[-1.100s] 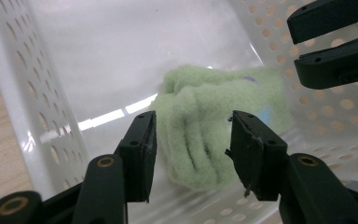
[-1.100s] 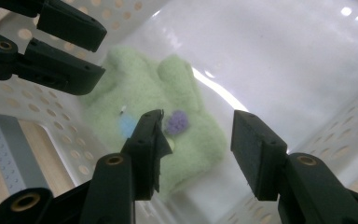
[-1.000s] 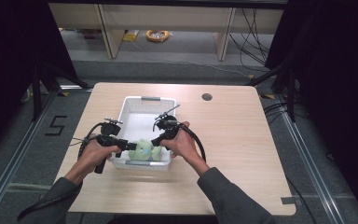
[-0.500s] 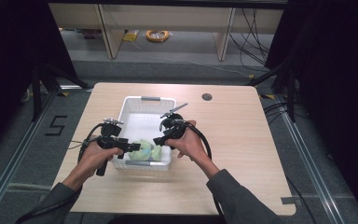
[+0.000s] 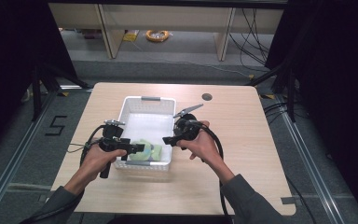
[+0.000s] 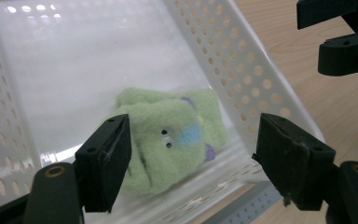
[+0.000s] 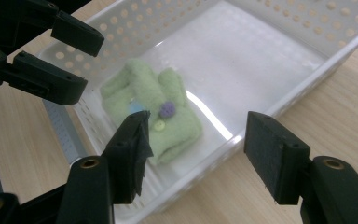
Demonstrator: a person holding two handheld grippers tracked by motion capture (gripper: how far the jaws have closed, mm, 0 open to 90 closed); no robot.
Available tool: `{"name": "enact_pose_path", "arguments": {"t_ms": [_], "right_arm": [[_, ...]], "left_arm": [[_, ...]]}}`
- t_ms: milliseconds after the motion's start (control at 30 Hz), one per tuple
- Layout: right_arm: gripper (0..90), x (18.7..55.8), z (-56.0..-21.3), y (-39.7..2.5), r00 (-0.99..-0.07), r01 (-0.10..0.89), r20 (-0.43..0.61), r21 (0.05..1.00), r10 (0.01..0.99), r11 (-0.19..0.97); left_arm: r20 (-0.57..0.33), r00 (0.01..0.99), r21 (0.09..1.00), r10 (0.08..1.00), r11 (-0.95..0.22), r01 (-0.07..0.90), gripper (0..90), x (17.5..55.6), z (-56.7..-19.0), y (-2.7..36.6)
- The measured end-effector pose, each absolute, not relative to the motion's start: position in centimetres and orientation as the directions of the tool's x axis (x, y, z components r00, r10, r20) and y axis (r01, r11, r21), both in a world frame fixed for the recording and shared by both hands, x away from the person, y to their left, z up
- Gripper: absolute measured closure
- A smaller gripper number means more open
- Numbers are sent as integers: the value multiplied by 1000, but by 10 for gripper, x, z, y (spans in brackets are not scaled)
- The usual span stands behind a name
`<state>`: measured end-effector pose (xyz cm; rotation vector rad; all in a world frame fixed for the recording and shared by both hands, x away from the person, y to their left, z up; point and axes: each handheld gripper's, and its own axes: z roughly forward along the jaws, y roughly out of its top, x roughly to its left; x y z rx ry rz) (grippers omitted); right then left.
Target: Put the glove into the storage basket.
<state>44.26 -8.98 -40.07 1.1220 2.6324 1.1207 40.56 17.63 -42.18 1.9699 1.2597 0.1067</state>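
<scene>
Green plush toy, soft and fuzzy, lying on its side in the near end of a white perforated basket. Small dark eyes, a light blue patch, purple bits and a pale yellow button on it. Basket rectangular, upright on a light wooden table, otherwise bare inside.
</scene>
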Motion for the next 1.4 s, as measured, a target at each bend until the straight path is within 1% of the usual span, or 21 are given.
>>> {"name": "enact_pose_path", "arguments": {"t_ms": [33, 100, 133, 167, 267, 367, 400, 433, 500, 733, 833, 867, 1067, 1100, 1167, 1333, 1367, 1400], "right_arm": [[414, 440, -401, -95, -741, 583, 205, 670, 640, 461], [414, 438, -402, -101, -738, 578, 202, 681, 643, 449], [414, 436, -401, -104, -731, 597, 216, 661, 647, 454], [414, 436, -401, -104, -731, 597, 216, 661, 647, 454], [411, 434, -403, -112, -738, 580, 216, 688, 640, 437], [404, 431, -400, -121, -740, 583, 223, 683, 634, 440], [404, 428, -400, -122, -729, 600, 242, 678, 641, 426], [403, 428, -399, -125, -739, 582, 226, 690, 635, 430], [392, 424, -399, -131, -739, 580, 231, 695, 633, 425], [349, 417, -399, -142, -738, 573, 237, 715, 632, 400], [324, 413, -399, -148, -726, 587, 256, 715, 638, 381], [317, 412, -400, -152, -737, 569, 246, 729, 629, 381], [315, 407, -401, -161, -732, 570, 252, 736, 633, 366], [314, 405, -401, -162, -727, 575, 259, 736, 636, 357], [314, 401, -402, -167, -720, 573, 260, 745, 643, 341], [312, 397, -402, -173, -723, 560, 235, 749, 649, 353], [310, 392, -403, -174, -711, 580, 259, 742, 653, 336], [310, 392, -403, -174, -711, 580, 259, 742, 653, 336]], "left_arm": [[-326, 504, 660, 800, -189, 727, 255, 402, -420, 174], [-330, 517, 669, 790, -190, 718, 249, 398, -418, 172], [-330, 528, 669, 783, -200, 716, 249, 396, -417, 171], [-330, 528, 669, 783, -200, 716, 248, 396, -417, 171], [-323, 552, 675, 769, -221, 704, 247, 390, -416, 165], [-325, 573, 682, 753, -234, 693, 246, 385, -415, 158], [-324, 582, 687, 746, -238, 687, 245, 383, -415, 156], [-319, 585, 692, 746, -239, 681, 244, 381, -415, 154], [-327, 598, 698, 732, -239, 675, 241, 375, -415, 148], [-336, 600, 709, 726, -224, 669, 224, 368, -416, 137], [-313, 618, 713, 721, -252, 655, 207, 365, -415, 136], [-319, 616, 720, 720, -238, 652, 196, 363, -415, 133], [-320, 641, 722, 698, -259, 642, 179, 359, -416, 132], [-334, 630, 730, 701, -231, 644, 179, 358, -417, 129], [-329, 639, 729, 695, -244, 640, 175, 355, -418, 130], [-326, 635, 740, 700, -229, 632, 175, 350, -419, 129], [-328, 641, 744, 694, -228, 628, 175, 348, -420, 129], [-328, 641, 744, 694, -228, 628, 175, 348, -420, 129]]}}
